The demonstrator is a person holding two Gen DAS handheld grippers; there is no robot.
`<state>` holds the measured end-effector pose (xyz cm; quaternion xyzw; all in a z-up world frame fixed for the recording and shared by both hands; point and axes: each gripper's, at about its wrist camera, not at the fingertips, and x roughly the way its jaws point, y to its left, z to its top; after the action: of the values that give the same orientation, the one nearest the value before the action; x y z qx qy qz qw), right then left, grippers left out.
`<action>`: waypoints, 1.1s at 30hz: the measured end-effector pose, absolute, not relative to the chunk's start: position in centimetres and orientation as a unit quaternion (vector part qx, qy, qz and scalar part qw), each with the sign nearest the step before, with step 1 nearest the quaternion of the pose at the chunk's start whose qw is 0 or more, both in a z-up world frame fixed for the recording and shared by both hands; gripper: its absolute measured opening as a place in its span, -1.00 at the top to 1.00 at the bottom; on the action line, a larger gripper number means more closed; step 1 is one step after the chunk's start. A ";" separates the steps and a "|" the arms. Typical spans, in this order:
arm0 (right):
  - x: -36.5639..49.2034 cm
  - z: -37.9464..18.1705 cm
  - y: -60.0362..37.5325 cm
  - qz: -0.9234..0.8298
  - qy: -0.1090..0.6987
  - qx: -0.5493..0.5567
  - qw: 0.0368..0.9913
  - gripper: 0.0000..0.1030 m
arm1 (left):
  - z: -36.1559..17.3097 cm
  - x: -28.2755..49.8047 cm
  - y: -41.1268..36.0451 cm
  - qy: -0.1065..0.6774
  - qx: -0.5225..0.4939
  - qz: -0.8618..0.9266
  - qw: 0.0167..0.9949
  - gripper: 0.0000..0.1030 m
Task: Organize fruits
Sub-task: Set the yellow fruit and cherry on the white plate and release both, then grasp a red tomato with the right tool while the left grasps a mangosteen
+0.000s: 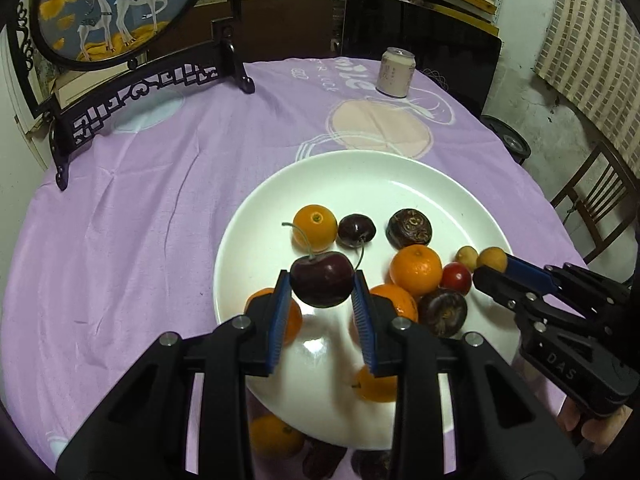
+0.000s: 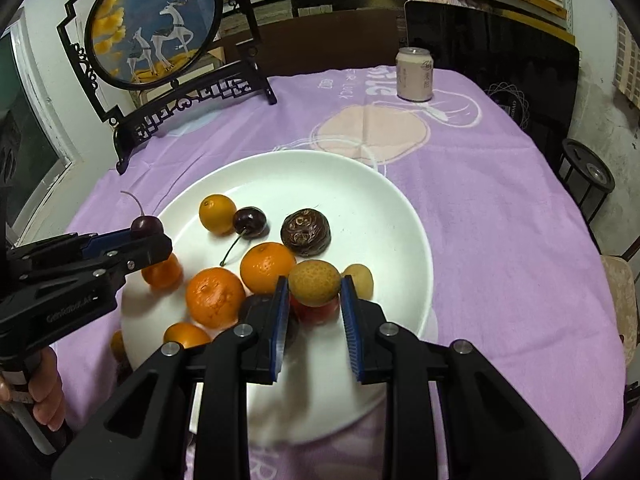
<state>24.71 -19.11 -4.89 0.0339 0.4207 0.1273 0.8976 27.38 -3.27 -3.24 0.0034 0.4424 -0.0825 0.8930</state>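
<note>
- The left gripper [image 1: 322, 286], black with ribbed blue pads, pinches a dark red cherry with a long green stem [image 1: 322, 283] and holds it above the near half of the plate.
- The right gripper [image 2: 315, 290], the same black and blue build, is clamped on a small tan, rough-skinned round fruit [image 2: 315, 283] over the plate's right side.
- Below both sits a wide, glossy white round plate [image 1: 400, 176] carrying three small oranges [image 1: 416, 270], a yellow-orange citrus [image 1: 315, 227], a second dark cherry [image 1: 356, 230], two wrinkled dark brown fruits [image 1: 409, 227], a small red fruit [image 1: 456, 278] and another tan fruit [image 1: 467, 257].
- A few more fruits lie at the plate's near edge, one orange [image 1: 272, 436] on the cloth; the dark ones beside it are too blurred to name.
- The plate rests on a lilac tablecloth with pale peach circles and white lettering [image 1: 140, 208], creased over a round table.
- At the far edge stands a pale pink drink can [image 1: 396, 73], upright and well apart from the plate.
- On the far left stands a black carved wooden screen framing a round blue painting of two white deer [image 1: 116, 4].
- Beyond the table: a dark glossy panel [image 1: 420, 40], shelves of stacked boards, a patterned wall, and a wooden chair [image 1: 596, 208] to the right.
</note>
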 end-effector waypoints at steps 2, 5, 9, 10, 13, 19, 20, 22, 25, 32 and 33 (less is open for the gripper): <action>25.1 -5.3 -19.0 0.130 0.423 0.034 0.896 0.49 | -3.5 27.6 -3.1 0.443 0.002 -0.084 0.892 0.39; 25.4 -5.6 -19.0 0.131 0.425 0.037 0.895 0.41 | -3.7 28.0 -2.8 0.443 -0.005 -0.085 0.892 0.23; 24.6 -4.6 -19.6 0.123 0.406 0.044 0.904 0.20 | -2.5 27.0 -2.2 0.429 -0.014 -0.085 0.899 -0.14; 24.3 -4.3 -19.8 0.121 0.403 0.047 0.906 0.14 | -2.0 26.6 -2.0 0.424 -0.017 -0.086 0.901 -0.14; 22.1 -2.9 -20.2 0.125 0.388 0.046 0.912 0.06 | -0.2 24.3 -1.1 0.403 -0.026 -0.089 0.910 -0.18; 14.9 -1.2 -20.1 0.155 0.374 0.040 0.913 -0.02 | 0.5 16.8 1.3 0.377 -0.030 -0.086 0.922 -0.24; 13.7 -1.3 -20.0 0.163 0.377 0.042 0.911 -0.02 | 0.2 16.0 1.6 0.378 -0.031 -0.084 0.921 -0.24; 11.8 -1.8 -19.4 0.171 0.385 0.036 0.906 -0.02 | -0.5 14.2 2.1 0.381 -0.033 -0.080 0.920 -0.24; 9.9 -2.8 -18.1 0.177 0.403 0.022 0.898 -0.02 | -1.6 12.1 2.9 0.389 -0.038 -0.076 0.917 -0.24; 8.1 -4.2 -15.0 0.196 0.424 0.000 0.884 -0.02 | -2.9 9.3 4.7 0.399 -0.054 -0.068 0.913 -0.24; 8.0 -4.3 -14.5 0.200 0.426 -0.003 0.883 -0.02 | -2.9 9.0 4.9 0.398 -0.055 -0.067 0.913 -0.24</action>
<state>7.98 -14.51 -4.26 -0.0031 0.4257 0.1997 0.8825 9.03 4.95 -2.86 -0.0552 0.3982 -0.0669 0.9132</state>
